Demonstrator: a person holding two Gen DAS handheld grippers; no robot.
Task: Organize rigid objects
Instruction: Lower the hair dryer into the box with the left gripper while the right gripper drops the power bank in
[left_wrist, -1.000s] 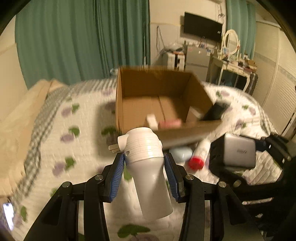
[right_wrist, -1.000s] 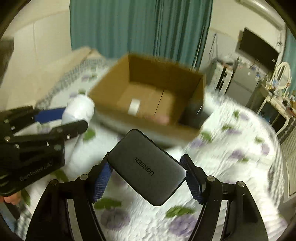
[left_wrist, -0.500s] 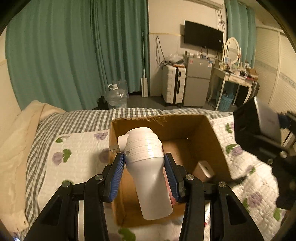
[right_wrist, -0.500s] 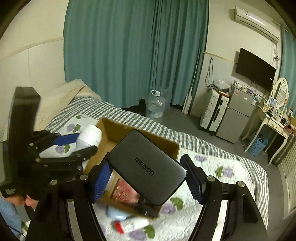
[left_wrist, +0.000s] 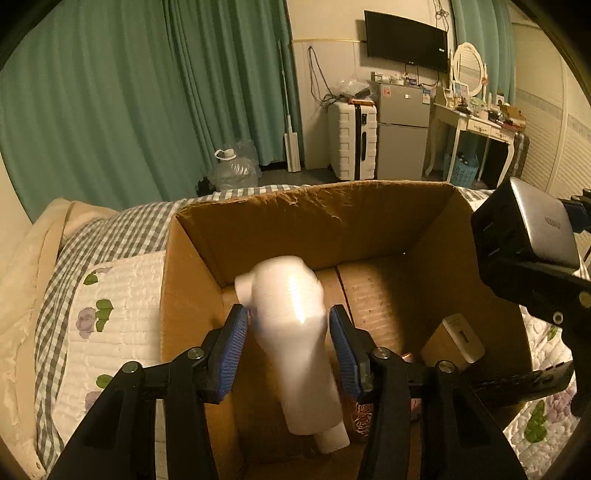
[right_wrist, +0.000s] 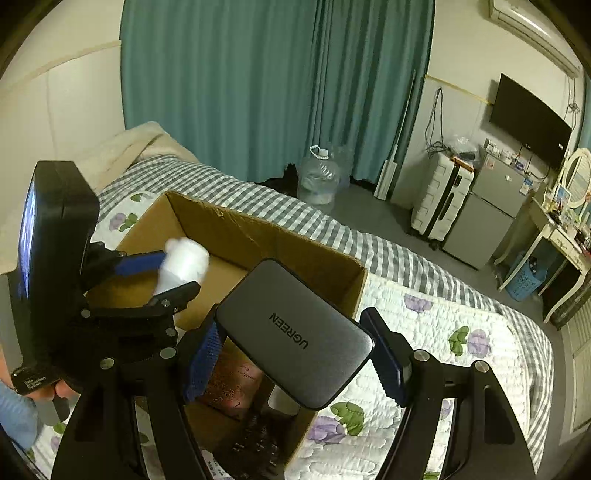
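My left gripper (left_wrist: 288, 332) is over the open cardboard box (left_wrist: 314, 206). Its blue pads stand a little apart from the white bottle (left_wrist: 295, 325), which is motion-blurred between them, so the jaws have opened. The bottle (right_wrist: 183, 264) also shows in the right wrist view above the box (right_wrist: 273, 236). My right gripper (right_wrist: 291, 354) is shut on a grey UGREEN charger (right_wrist: 291, 332) and holds it above the box's right side. The charger (left_wrist: 528, 229) shows at the right in the left wrist view.
Inside the box lie a small white adapter (left_wrist: 461, 338), a reddish packet (right_wrist: 232, 384) and a dark remote (right_wrist: 255, 446). The box stands on a quilted bed (right_wrist: 443, 325). A water jug (right_wrist: 319, 177), suitcase (right_wrist: 439, 199) and fridge (right_wrist: 491, 210) stand beyond.
Both grippers moved forward and down over the box. The left jaws have opened and the white bottle is slipping out, blurred. The right gripper still holds the charger.
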